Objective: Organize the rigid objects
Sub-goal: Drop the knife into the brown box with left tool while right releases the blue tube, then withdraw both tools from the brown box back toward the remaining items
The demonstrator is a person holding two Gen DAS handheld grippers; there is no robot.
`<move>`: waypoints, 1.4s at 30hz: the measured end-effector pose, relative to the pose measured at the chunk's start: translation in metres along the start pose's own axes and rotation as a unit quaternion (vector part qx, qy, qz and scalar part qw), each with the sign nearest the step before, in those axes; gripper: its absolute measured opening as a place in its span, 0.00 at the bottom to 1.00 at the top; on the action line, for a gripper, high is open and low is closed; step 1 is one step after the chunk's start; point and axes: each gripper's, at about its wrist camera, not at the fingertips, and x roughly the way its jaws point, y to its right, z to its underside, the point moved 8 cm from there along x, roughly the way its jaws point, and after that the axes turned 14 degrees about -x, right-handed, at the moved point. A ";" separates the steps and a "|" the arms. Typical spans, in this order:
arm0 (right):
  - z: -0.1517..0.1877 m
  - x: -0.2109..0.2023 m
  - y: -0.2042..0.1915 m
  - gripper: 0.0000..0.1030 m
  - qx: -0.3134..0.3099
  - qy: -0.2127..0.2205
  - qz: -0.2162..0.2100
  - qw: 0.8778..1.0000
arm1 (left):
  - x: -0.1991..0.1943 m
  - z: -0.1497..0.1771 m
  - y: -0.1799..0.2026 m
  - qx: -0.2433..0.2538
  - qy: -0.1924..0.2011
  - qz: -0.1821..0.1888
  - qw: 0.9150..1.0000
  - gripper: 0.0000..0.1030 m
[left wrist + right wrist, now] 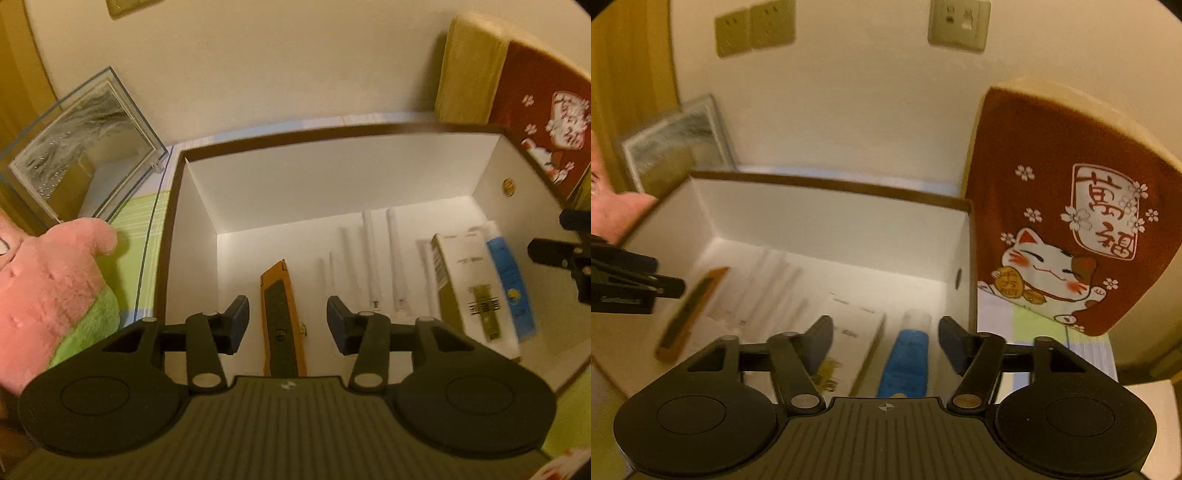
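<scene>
Two fisheye wrist cameras look steeply down into the same white-lined box [258, 192], close above its rim. The left view faces its left half, over an orange utility knife [282, 314]; the right view faces its right end, by a red cat cushion [1071, 221]. Both views share the box floor.

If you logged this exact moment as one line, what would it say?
left gripper: open over orange knife | right gripper: open over blue tube | both items lying in white box
</scene>
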 end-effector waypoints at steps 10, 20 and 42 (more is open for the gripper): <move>0.010 -0.061 -0.005 0.66 0.023 0.057 -0.038 0.997 | -0.077 0.014 0.001 -0.039 0.047 0.026 0.998 0.47; 0.038 -0.116 -0.021 0.67 0.032 0.075 -0.063 0.995 | -0.137 0.068 -0.002 -0.072 0.046 0.041 0.996 0.51; 0.125 -0.156 -0.077 0.67 0.036 0.022 -0.130 0.991 | -0.163 0.194 0.012 -0.109 -0.041 0.040 0.992 0.58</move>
